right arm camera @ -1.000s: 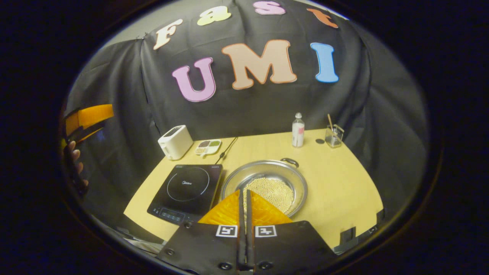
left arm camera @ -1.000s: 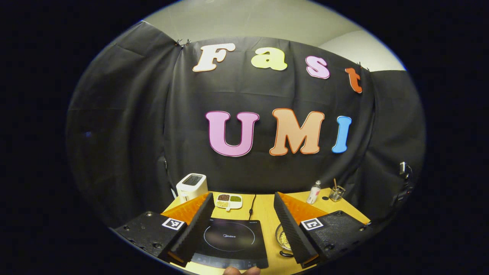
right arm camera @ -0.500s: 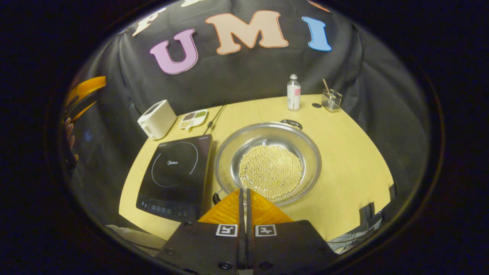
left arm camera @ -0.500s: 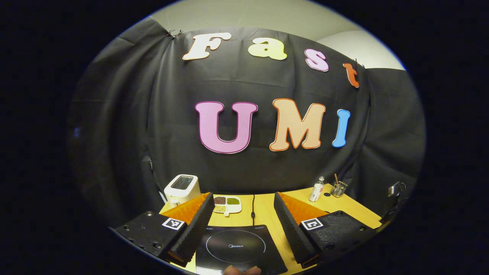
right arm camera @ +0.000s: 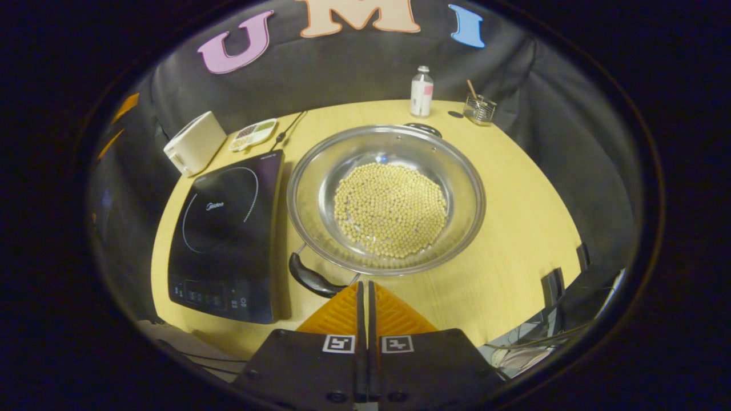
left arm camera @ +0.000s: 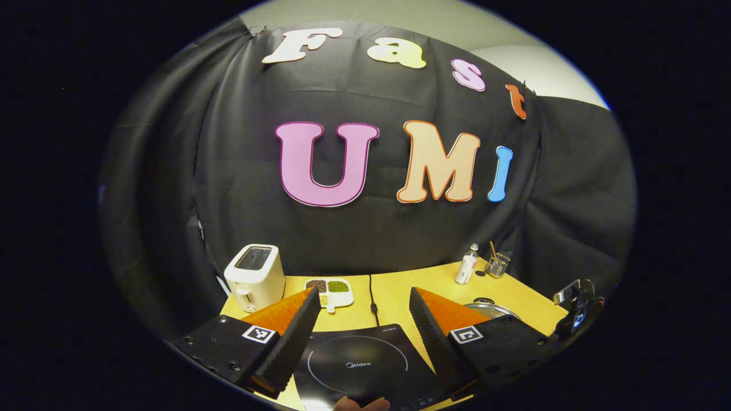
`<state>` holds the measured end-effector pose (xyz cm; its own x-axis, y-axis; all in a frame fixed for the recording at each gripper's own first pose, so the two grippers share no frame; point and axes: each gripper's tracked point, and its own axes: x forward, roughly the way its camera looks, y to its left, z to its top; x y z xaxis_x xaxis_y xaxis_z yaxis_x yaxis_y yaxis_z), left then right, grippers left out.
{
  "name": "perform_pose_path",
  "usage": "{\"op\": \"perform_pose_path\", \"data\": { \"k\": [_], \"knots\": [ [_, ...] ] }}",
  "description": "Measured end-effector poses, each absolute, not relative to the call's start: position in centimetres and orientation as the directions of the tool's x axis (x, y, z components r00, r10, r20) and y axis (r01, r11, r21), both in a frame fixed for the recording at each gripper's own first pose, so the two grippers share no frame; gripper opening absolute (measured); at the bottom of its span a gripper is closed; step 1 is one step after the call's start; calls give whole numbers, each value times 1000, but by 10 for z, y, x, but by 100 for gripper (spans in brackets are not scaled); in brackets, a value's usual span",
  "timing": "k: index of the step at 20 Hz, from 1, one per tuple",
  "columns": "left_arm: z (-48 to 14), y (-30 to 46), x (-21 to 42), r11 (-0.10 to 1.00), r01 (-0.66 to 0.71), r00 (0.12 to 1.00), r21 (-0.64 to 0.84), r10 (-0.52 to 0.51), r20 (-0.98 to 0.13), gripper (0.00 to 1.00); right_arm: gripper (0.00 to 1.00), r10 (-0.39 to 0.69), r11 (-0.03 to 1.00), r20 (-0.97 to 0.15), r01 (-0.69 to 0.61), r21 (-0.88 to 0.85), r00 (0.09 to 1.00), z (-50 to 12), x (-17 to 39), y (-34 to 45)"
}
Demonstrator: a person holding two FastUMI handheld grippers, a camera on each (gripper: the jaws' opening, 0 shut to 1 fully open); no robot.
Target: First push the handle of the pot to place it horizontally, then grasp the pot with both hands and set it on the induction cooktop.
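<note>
I'm on the first step: my right gripper [right arm camera: 365, 285], fingers pressed together and empty, hangs just short of the pot [right arm camera: 386, 198], beside its near handle [right arm camera: 311, 279]. The cooktop [right arm camera: 225, 228] lies just left of the pot. Next I must nudge that handle sideways. My left gripper [left arm camera: 362, 325] hangs spread wide above the cooktop.

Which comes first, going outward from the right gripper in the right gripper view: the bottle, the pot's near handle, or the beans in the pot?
From the right gripper, fingers closed together:
1. Pot's near handle, just ahead, slightly left.
2. Beans, mid-table inside the pot.
3. Bottle, at the table's far edge by the wall.
</note>
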<state>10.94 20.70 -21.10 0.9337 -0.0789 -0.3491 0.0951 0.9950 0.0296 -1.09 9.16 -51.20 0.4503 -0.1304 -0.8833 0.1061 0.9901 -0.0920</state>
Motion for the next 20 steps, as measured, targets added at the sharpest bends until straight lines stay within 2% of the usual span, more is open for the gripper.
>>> {"op": "perform_pose_path", "data": {
  "k": [4,5,6,9,20],
  "knots": [
    [-216,215,110,996,92,930,15,-80,-358,95,3,-144,987,-900,124,-101,411,-528,-7,98],
    [-218,217,111,996,91,929,11,-81,-362,95,0,-145,987,-904,121,-104,403,-529,-8,102],
    [-221,219,112,996,89,926,10,-79,-368,95,3,-143,988,-907,117,-105,396,-530,-8,104],
    [-226,231,115,997,70,926,14,-60,-374,95,3,-142,988,-911,115,-105,387,-534,-6,109],
    [-238,237,126,997,80,916,12,-68,-394,95,3,-65,992,-925,126,-19,374,-546,23,154]
  ]
}}
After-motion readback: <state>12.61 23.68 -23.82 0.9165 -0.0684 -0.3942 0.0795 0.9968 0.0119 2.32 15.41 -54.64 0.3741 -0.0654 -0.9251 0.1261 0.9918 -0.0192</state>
